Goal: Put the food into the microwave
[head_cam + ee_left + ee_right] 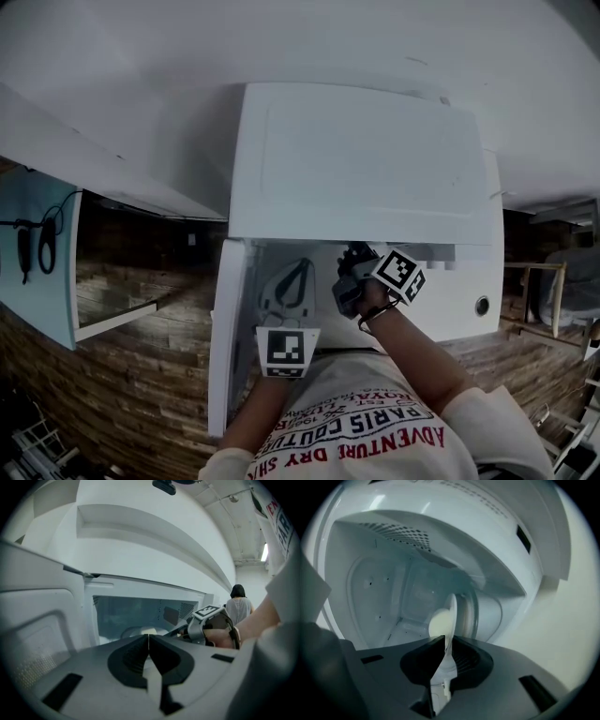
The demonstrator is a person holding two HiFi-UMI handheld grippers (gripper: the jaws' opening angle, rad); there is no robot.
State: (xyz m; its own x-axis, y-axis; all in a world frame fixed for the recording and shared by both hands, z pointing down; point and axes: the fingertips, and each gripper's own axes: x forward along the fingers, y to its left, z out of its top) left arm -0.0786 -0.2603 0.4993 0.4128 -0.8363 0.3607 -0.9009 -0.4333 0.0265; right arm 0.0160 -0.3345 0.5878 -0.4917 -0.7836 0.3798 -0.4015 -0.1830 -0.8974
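The white microwave [361, 164] stands with its door [228, 328] swung open to the left. My right gripper [354, 253] reaches into the cavity [393, 602], shut on the rim of a white plate [451, 616]. A pale round piece of food [438, 624] sits on the plate. In the right gripper view the plate shows edge-on in front of the glass turntable [475, 613]. My left gripper [300, 267] hovers before the opening near the door, shut with nothing in it [148, 641]. From the left gripper view the plate with food [146, 631] shows inside, with the right gripper's marker cube [206, 612] beside it.
A light blue panel [37, 267] with dark items hanging on it is at the far left. Wood planking [131, 375] lies below. A wooden frame [534, 291] stands at the right. A person [238, 604] stands far off in the left gripper view.
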